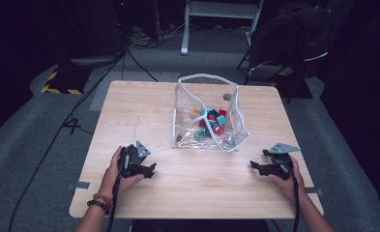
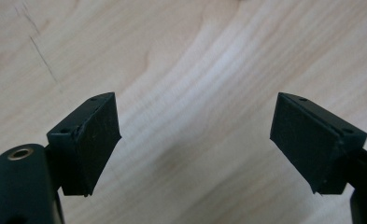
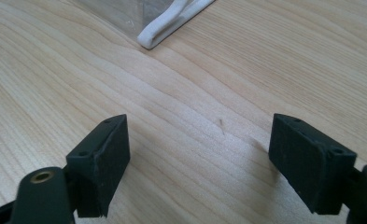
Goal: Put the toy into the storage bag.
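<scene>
Clear plastic pouch (image 1: 209, 113) with white piping stood open on the wooden table (image 1: 144, 111), toward twelve o'clock from the person's seat, with small coloured blocks (image 1: 211, 123) of red, teal and orange heaped inside. Left gripper (image 1: 151, 169) rested low over the tabletop at about eight o'clock of the pouch, jaws spread wide with bare wood between them. Right gripper (image 1: 253, 165) sat at about four o'clock, jaws likewise apart and holding nothing, a white corner of the pouch just ahead of it.
</scene>
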